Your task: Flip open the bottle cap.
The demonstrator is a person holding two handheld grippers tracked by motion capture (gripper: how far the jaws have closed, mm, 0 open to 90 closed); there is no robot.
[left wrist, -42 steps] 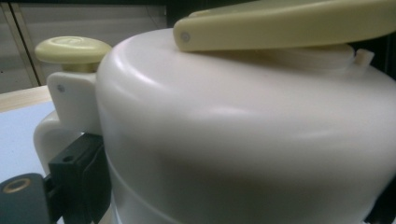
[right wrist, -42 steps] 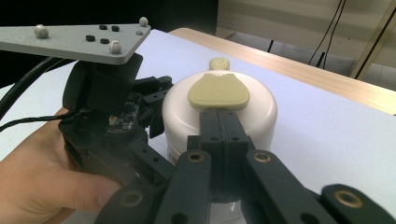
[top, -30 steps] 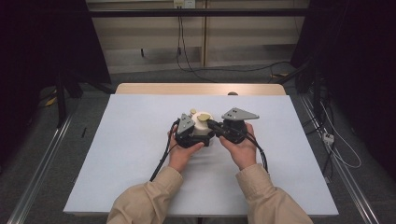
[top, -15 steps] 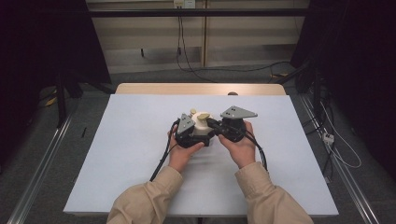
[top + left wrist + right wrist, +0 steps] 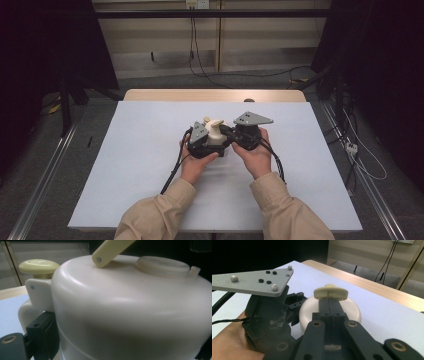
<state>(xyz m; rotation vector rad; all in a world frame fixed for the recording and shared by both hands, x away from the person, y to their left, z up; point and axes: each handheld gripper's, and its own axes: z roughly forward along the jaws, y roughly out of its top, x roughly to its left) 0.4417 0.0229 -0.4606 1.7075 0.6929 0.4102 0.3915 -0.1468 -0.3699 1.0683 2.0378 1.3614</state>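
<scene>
- The right gripper (image 5: pixel 329 303) has its jaws pressed flat together. Their tips reach a round cream cap (image 5: pixel 331 293) on top of the domed cream pot (image 5: pixel 352 308). I cannot tell whether a thin ridge or tab is pinched between them.
- The left gripper (image 5: pixel 209 143) clamps the pot's body. One black pad (image 5: pixel 41 336) lies against the wall just below the side bracket, so this hand is the brace.
- The pot sits on the pale blue table (image 5: pixel 140 150) near its middle, between the person's two hands and touching both grippers.
- The step in hand looks like working the pot's top fitting while the body is held.
- To do it well, keep the bracing grip low and square so the dome does not squirm out of it.
- Move only the closed jaws, and keep them in line with the cap. A sideways pull would likely tip the light pot or make the tips slip off.
- The left gripper view shows detail missing elsewhere: a yellow mushroom knob (image 5: pixel 38 266) on the bracket, a pale hinged bar (image 5: pixel 110 251) pinned to the dome, and a flat lid disc (image 5: pixel 162 266).
- The right gripper view shows the shut jaws meeting the cap, with the other gripper's grey plate (image 5: pixel 254 281) beside them.
- The high view shows the layout: the sleeved forearms (image 5: pixel 155 217), the trailing cables, and the wooden strip (image 5: pixel 215 95) along the table's far edge.
</scene>
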